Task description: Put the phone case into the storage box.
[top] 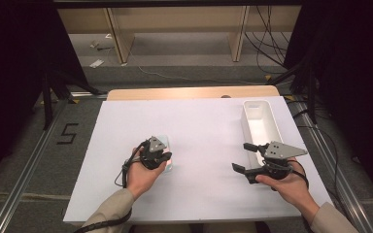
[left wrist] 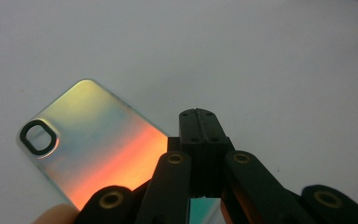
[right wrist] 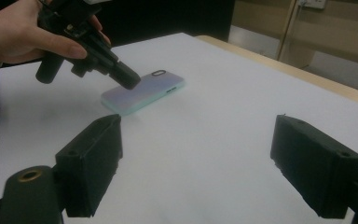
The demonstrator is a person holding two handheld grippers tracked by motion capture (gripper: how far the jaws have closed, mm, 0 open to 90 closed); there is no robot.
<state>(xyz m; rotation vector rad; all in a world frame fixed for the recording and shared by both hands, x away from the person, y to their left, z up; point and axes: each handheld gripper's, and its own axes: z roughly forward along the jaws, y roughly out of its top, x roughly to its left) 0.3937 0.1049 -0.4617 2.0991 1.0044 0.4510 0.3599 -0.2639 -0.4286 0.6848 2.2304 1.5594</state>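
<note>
High view: a white table sheet (top: 199, 194) covers a wooden tabletop, with a person's forearms coming in from the near edge.
Phone case: a phone case (left wrist: 93, 140) with a shiny iridescent back and a pale green rim lies flat on the sheet, left of centre, back side up; its oval camera cut-out (left wrist: 38, 137) sits at the far end.
Left gripper: the left gripper (top: 155, 154) is held in the left hand (top: 143, 174) directly above the near part of the case, pointing down at it.
Left jaws: in the left gripper view the two black jaws are pressed flat against each other with nothing between them; their tips are over the case's right edge, and whether they touch its surface I cannot tell.
Right gripper: the right gripper (top: 245, 156) is in the right hand (top: 286, 187) at the near right of the sheet, well apart from the case.
Right jaws: spread wide and empty, with bare sheet showing between them in the right gripper view.
White bin: a long, narrow white bin (top: 260, 124) stands at the far right of the sheet, just beyond the right gripper.
</note>
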